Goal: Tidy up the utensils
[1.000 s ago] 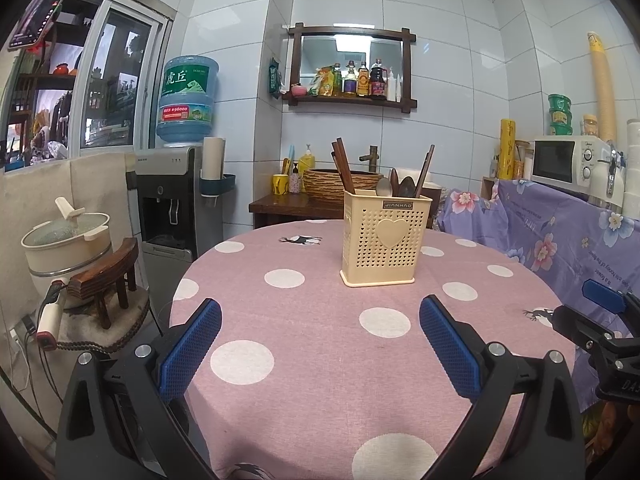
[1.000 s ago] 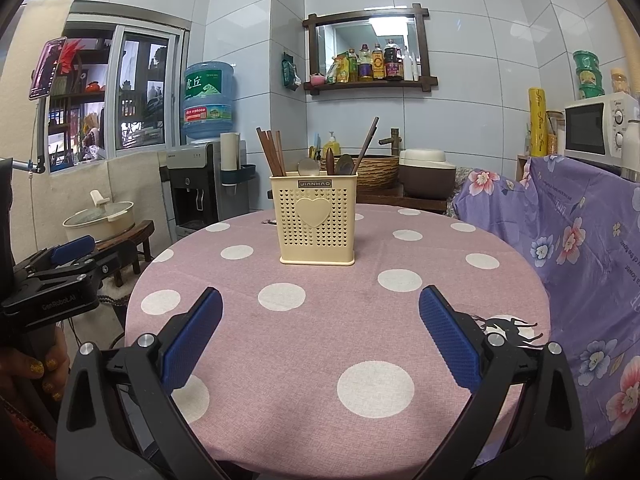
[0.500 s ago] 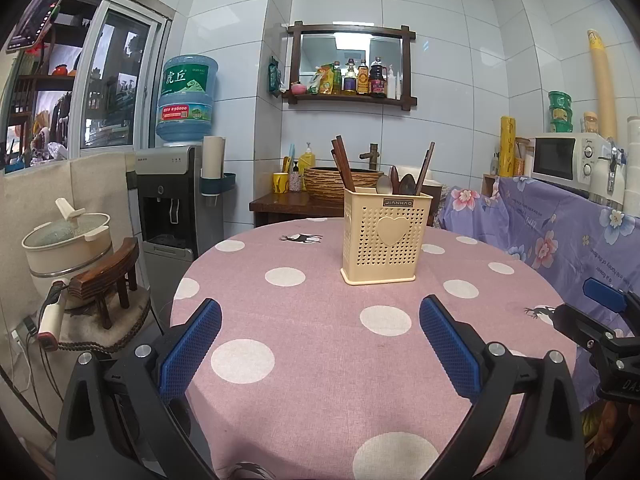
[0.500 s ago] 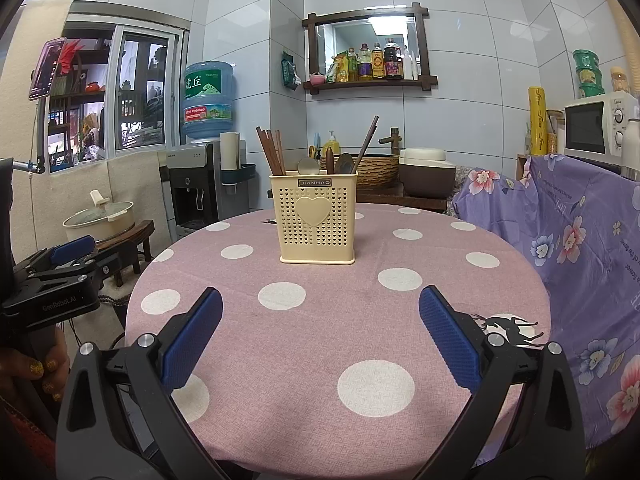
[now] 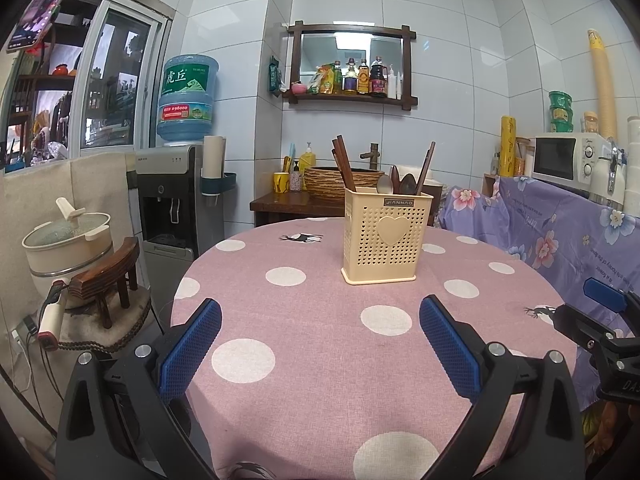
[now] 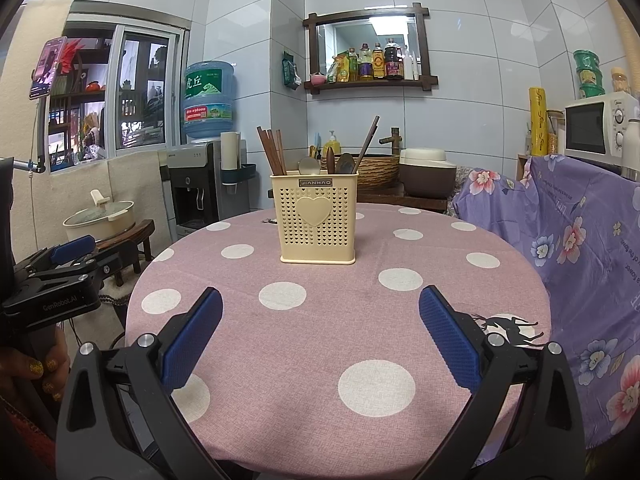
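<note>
Jaws wide on both grippers — ribbed blue pads point(image 5: 448, 346), perforated cream caddy point(image 6: 318, 218), possibly wooden chopsticks point(image 6: 272, 151).

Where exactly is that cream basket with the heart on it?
The utensil holder stands upright on the polka-dot table, toward its far side, straight ahead of both open grippers in both wrist views, with chopsticks and spoons sticking out.
</note>
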A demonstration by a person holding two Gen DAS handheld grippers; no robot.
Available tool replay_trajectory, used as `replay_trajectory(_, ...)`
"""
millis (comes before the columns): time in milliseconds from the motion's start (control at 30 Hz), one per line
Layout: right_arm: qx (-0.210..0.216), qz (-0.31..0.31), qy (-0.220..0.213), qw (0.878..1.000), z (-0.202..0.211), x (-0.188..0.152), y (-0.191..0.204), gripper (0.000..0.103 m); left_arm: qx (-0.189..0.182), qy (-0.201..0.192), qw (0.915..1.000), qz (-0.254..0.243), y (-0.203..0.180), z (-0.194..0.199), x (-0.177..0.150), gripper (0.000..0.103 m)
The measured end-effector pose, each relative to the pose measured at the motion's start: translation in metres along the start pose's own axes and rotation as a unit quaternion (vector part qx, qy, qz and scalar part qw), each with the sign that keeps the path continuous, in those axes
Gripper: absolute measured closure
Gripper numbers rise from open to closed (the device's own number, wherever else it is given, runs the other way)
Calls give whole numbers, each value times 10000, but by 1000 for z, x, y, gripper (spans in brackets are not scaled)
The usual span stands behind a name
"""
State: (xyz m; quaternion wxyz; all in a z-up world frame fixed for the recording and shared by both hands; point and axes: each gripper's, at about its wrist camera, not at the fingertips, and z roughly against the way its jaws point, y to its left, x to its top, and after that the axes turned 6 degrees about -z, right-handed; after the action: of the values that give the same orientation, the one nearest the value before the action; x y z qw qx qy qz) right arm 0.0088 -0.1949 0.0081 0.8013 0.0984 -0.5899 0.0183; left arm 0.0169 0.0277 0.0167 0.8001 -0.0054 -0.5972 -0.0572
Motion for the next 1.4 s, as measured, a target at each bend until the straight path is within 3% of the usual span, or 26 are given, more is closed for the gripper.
replay_trajectory(1400,-6,7,21,10000,0,-1,1,6,-31,81,9999,80,2,-2,1,5)
